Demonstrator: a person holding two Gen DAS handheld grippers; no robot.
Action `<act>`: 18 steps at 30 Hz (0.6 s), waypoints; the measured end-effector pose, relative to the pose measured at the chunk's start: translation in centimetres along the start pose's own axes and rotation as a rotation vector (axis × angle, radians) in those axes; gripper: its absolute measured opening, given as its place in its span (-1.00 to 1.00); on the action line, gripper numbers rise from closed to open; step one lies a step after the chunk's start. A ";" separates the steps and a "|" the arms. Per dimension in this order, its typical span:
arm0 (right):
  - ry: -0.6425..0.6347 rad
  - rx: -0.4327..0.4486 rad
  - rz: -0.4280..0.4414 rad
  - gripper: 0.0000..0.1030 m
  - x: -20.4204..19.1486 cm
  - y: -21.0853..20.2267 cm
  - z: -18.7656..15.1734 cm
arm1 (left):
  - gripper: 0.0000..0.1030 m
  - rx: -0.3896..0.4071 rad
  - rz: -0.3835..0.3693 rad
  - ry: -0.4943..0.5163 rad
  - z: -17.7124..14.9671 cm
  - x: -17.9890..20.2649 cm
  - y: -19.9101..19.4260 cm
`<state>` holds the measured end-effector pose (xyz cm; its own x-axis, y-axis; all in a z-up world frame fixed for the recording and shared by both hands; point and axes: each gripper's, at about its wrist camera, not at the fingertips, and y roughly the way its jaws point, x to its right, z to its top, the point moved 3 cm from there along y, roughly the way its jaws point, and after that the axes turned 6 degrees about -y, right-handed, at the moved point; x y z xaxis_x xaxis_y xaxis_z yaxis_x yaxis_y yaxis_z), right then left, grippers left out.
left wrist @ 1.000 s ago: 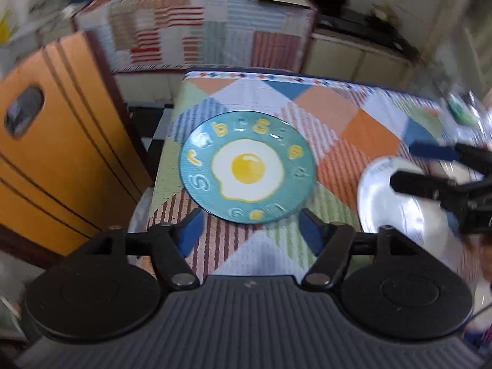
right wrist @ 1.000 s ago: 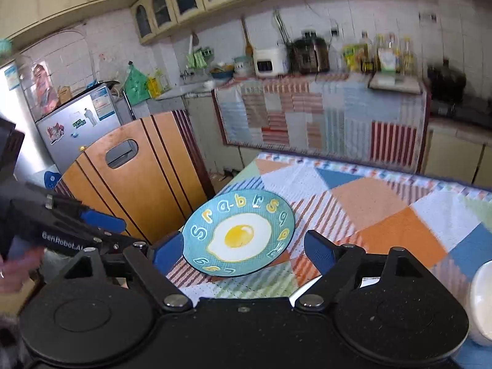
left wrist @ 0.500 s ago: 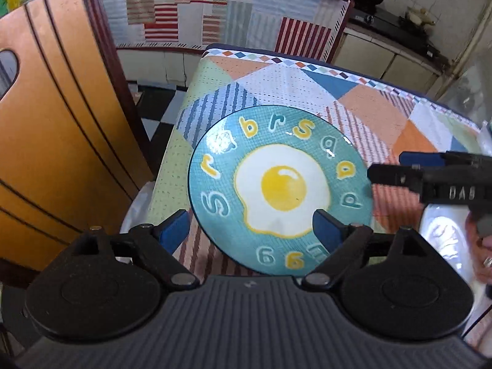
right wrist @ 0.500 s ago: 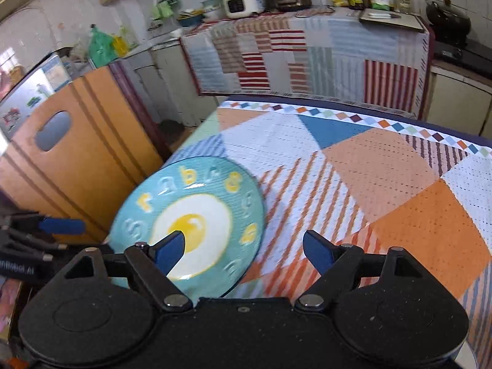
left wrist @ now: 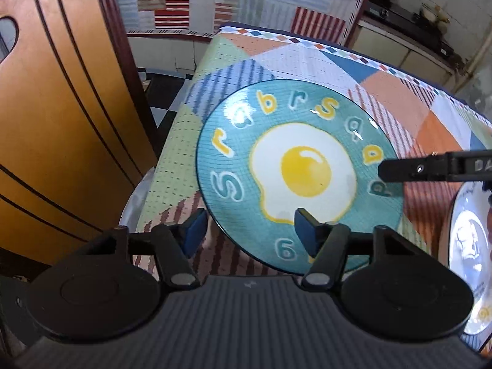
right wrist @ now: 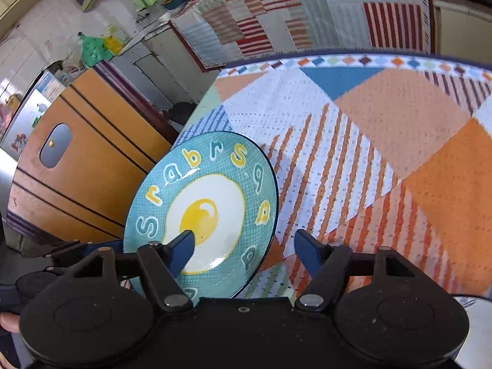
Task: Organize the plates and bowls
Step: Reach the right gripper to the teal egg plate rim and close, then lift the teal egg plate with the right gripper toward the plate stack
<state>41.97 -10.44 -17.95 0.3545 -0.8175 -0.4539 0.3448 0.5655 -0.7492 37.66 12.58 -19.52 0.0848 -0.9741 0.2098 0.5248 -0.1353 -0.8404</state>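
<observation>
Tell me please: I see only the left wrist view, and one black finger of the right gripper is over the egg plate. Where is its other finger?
Observer: The right wrist view shows the right gripper straddling the rim of the egg plate: one finger over the egg picture, the other over the tablecloth, jaws closing.
Operator: Do the pads press the plate already?
Observer: Not yet; the finger on the tablecloth side stands clear of the rim.
</observation>
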 end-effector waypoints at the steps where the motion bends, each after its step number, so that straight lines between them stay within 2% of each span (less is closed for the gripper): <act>1: 0.017 -0.004 -0.002 0.05 0.1 0.4 -0.1 | 0.09 0.016 0.002 -0.014 0.0 -0.4 0.1; 4: 0.051 -0.003 0.002 -0.27 0.4 1.1 -0.3 | -0.18 0.035 -0.001 -0.044 0.0 -1.1 0.6; 5: 0.054 0.003 -0.002 -0.30 0.4 1.2 -0.3 | -0.30 0.034 -0.008 -0.061 0.1 -1.3 0.8; 7: 0.061 0.005 -0.019 -0.50 0.5 1.5 -0.5 | -0.32 0.024 -0.014 -0.079 0.2 -1.7 1.1; 9: 0.084 -0.005 -0.022 -0.59 0.8 1.9 -0.6 | -0.46 0.027 -0.018 -0.069 0.1 -1.7 1.3; 14: 0.088 0.009 -0.024 -0.61 0.8 2.0 -0.8 | -0.48 0.034 -0.012 -0.081 0.2 -1.7 1.4; 18: 0.145 0.020 0.004 -0.75 1.7 1.9 -1.1 | -0.49 0.017 -0.038 -0.078 0.2 -2.1 1.3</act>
<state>42.24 -10.87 -20.65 0.2268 -0.8218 -0.5226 0.3617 0.5693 -0.7383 38.30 14.44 -20.95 0.1297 -0.9512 0.2801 0.5431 -0.1682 -0.8227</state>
